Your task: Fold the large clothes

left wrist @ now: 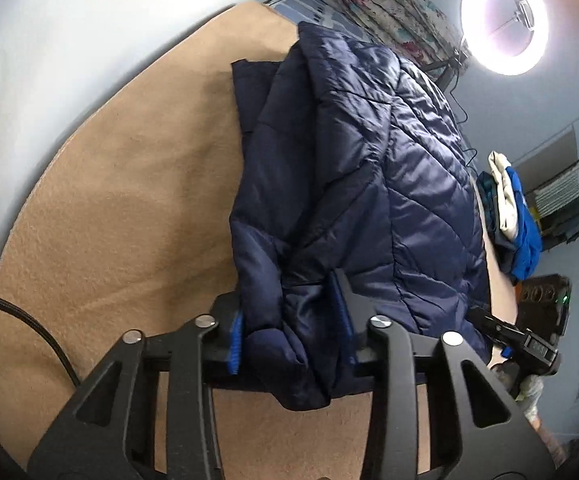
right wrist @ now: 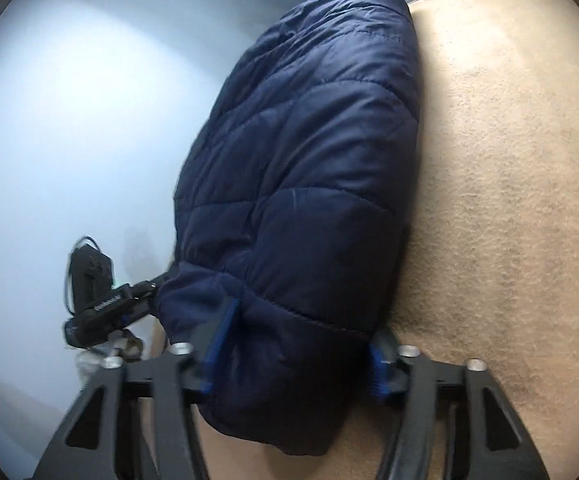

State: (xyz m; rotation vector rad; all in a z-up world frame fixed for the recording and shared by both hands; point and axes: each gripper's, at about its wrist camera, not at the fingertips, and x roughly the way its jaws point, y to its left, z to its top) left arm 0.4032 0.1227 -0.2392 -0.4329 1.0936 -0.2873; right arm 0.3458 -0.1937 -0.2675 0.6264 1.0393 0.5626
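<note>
Both pairs of jaws are clenched on bunched folds of the navy quilted jacket [left wrist: 353,168]: the left gripper [left wrist: 289,320] pinches one end of it between its blue pads [left wrist: 235,338], and the right gripper [right wrist: 297,344] squeezes a thick roll of the other end between its own pads. From each camera the jacket runs away from the jaws toward twelve o'clock, lying folded on the tan blanket [left wrist: 121,200]. In the left view, bare blanket spreads wide from seven to eleven o'clock up to a pale wall; the jacket's far edge stops short of the blanket's end. At three o'clock a heap of blue and white clothes [left wrist: 517,216] lies close by, and a ring light [left wrist: 505,20] glows at one o'clock. In the right view, open blanket fills one to five o'clock.
</note>
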